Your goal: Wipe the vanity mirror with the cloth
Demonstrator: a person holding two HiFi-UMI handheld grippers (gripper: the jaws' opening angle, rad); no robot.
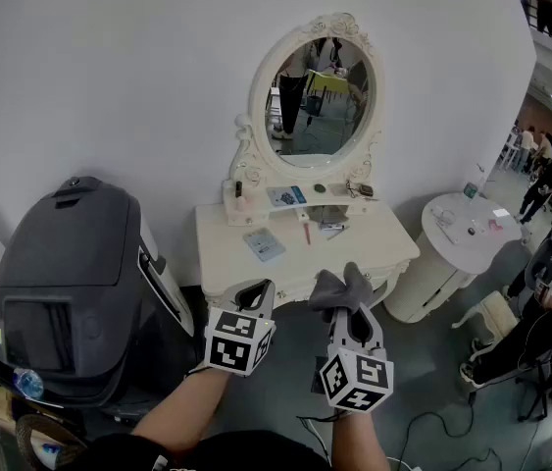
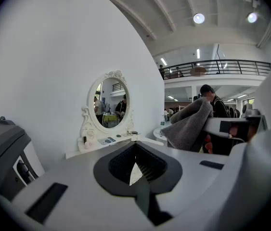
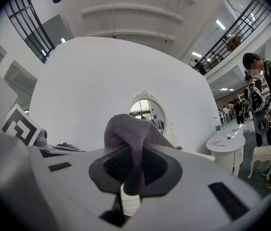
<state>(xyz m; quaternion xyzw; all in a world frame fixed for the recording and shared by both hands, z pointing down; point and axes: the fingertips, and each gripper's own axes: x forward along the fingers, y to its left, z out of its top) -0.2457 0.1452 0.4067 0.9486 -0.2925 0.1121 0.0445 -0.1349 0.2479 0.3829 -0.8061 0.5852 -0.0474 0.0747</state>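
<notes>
Nearest, the right hand-held gripper was clenched on a fold of the grey cloth, which bunched above its jaws. The left hand-held gripper, just beside it, had its jaws together on nothing. Beyond stood the white table, and farthest the oval vanity mirror, well apart from the cloth. Step judged: approach, with wiping not begun; the next move called for carrying the cloth forward and up onto the glass.

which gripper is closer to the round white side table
Right. The right gripper, shut on the cloth, hangs left of the round side table; the left gripper is farther left, toward the black machine.
</notes>
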